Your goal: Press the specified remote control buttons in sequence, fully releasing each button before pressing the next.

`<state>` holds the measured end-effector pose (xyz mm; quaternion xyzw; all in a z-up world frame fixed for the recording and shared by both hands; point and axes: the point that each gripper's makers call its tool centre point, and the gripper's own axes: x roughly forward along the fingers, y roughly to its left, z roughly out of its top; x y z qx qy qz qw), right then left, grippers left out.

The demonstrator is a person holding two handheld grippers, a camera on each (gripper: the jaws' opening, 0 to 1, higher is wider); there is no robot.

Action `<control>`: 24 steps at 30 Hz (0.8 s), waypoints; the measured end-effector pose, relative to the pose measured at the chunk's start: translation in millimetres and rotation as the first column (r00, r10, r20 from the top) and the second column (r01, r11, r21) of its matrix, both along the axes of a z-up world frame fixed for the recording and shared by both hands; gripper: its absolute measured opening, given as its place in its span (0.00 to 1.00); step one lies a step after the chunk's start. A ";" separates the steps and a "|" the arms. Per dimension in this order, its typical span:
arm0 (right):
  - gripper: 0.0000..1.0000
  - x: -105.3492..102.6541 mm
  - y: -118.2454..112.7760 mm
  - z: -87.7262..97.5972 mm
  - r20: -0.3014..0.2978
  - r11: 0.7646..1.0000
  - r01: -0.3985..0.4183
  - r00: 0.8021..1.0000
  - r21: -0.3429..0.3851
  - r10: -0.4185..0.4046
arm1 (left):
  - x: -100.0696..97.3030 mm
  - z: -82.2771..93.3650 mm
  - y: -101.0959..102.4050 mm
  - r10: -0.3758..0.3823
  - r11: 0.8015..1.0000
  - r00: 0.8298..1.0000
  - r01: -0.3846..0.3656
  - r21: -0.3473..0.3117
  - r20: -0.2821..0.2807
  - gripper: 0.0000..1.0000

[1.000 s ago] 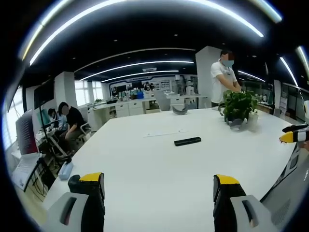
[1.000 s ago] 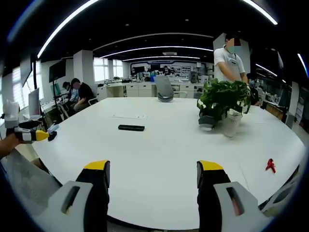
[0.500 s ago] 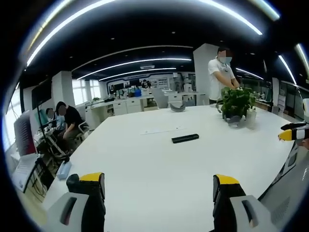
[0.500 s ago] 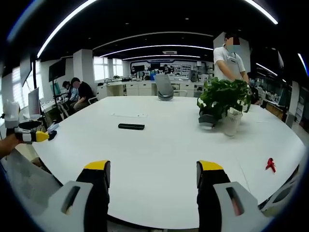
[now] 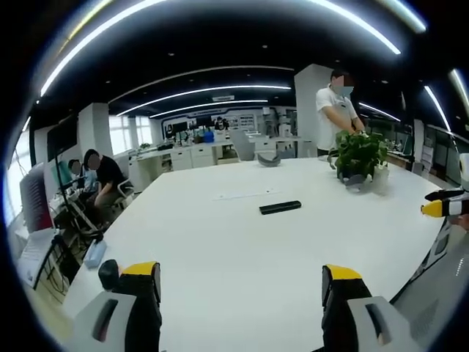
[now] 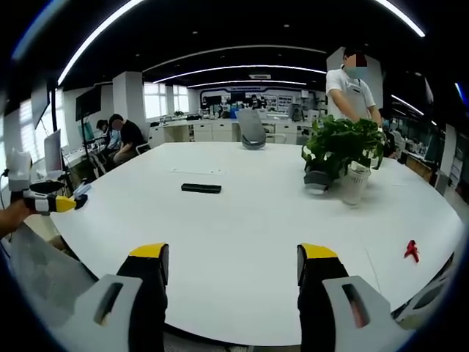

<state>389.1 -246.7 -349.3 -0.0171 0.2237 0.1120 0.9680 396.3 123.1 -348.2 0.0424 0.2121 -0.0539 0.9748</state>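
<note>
Remote control: laid flat mid-worktop, far from both tools.
Left tool: held wide, empty.
Right tool: held wide, empty.

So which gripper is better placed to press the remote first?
Probably the left gripper: in its view the remote lies nearly straight ahead, while it sits off to the left ahead of the right gripper.

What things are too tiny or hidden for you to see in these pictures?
- The remote control lies far off on the white table in both views; its buttons are too small to make out.
- The little red thing in the right gripper view is too small to identify.
- The plant pot is partly hidden by leaves.
- The right gripper is cut off by the left gripper view's edge.
</note>
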 end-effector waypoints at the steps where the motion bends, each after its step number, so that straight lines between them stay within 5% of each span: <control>1: 0.74 0.0 0.3 -0.1 -0.001 1.000 -0.002 1.000 -0.001 0.002 | 0.0 0.1 0.1 0.000 1.000 1.000 0.000 0.000 0.001 0.95; 24: 0.74 -0.8 1.2 -2.5 -0.016 1.000 -0.006 1.000 0.003 0.006 | -0.9 -4.8 -3.1 -0.017 1.000 0.999 0.017 0.003 -0.028 0.91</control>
